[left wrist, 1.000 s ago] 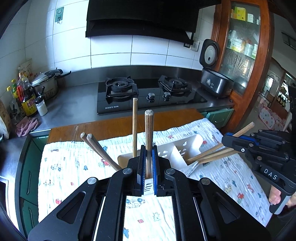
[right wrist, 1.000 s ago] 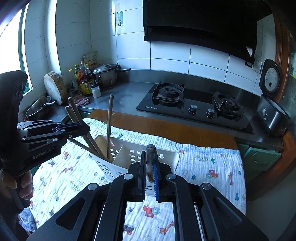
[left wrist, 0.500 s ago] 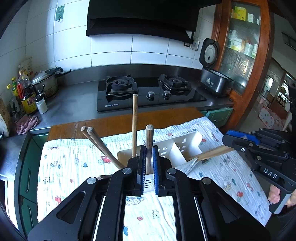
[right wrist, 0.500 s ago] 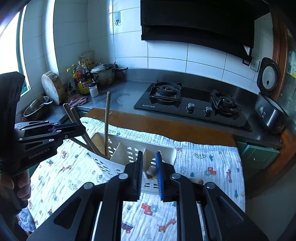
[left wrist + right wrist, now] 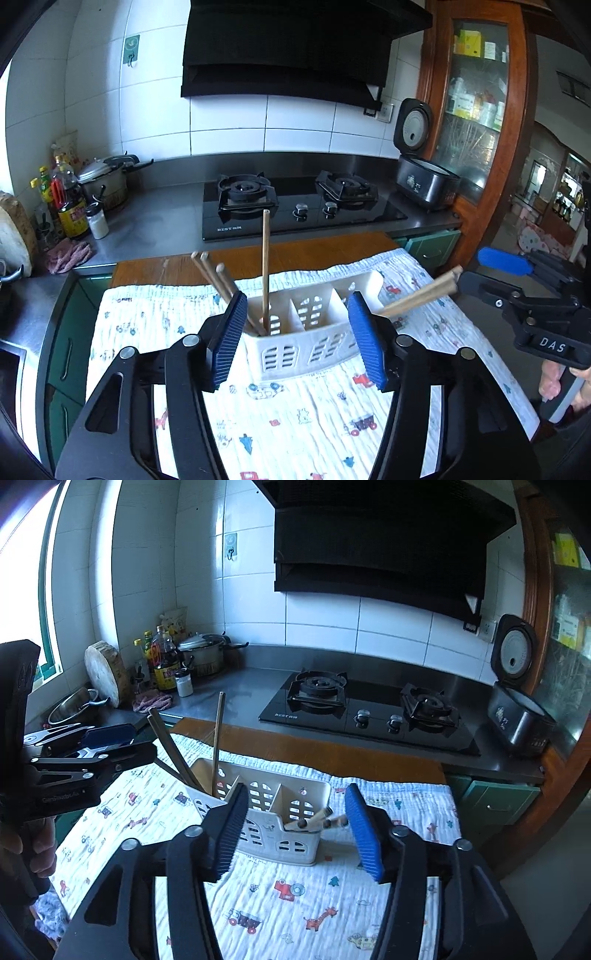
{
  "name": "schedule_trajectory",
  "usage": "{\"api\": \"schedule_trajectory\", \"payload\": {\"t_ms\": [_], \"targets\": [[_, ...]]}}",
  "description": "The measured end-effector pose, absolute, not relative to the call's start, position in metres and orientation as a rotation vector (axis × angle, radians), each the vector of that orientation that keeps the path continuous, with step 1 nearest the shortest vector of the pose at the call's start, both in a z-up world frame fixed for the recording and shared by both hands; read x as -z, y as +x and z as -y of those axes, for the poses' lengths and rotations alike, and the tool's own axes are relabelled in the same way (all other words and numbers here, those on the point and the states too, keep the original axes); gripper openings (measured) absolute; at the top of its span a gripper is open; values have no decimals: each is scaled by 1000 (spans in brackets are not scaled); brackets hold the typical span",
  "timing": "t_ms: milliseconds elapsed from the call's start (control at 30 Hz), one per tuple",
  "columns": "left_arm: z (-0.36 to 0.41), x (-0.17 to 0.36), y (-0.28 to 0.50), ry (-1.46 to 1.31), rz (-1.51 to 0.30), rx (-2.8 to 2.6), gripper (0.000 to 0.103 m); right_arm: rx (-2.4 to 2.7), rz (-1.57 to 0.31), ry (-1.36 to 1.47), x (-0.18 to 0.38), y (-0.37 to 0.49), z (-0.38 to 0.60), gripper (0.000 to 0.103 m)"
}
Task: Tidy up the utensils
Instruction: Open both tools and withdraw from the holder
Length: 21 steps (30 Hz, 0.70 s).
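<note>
utensil caddy on printed cloth

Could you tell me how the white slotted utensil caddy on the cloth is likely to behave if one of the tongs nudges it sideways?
The caddy looks like thin, slotted plastic, so probably light and easily shifted. It sits on a soft printed cloth, which may bunch rather than let it slide. The chopsticks leaning out over one end could make it tip that way.

White-tiled kitchen wall, black range hood, steel counter, bright window.
</note>
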<state>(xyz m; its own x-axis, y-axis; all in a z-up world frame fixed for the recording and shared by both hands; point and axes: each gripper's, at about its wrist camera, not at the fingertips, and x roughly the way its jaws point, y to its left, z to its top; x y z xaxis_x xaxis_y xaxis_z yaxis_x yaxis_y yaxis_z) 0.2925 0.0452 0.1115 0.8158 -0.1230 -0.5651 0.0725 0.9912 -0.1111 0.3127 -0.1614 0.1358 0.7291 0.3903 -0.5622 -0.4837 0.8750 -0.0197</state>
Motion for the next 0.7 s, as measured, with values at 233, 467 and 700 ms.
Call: {"api": "schedule_trajectory", "payload": {"t_ms": [233, 467, 700], "targets": [[-40, -100, 250, -95, -592, 90, 81, -465, -562, -156, -127, 277, 174, 76], [-37, -78, 209, -85, -584, 77, 97, -488, -586, -99, -109, 244, 188, 86], [-41, -57, 167, -77, -585, 8, 98, -474, -594, -112, -81, 206, 190, 90]]}}
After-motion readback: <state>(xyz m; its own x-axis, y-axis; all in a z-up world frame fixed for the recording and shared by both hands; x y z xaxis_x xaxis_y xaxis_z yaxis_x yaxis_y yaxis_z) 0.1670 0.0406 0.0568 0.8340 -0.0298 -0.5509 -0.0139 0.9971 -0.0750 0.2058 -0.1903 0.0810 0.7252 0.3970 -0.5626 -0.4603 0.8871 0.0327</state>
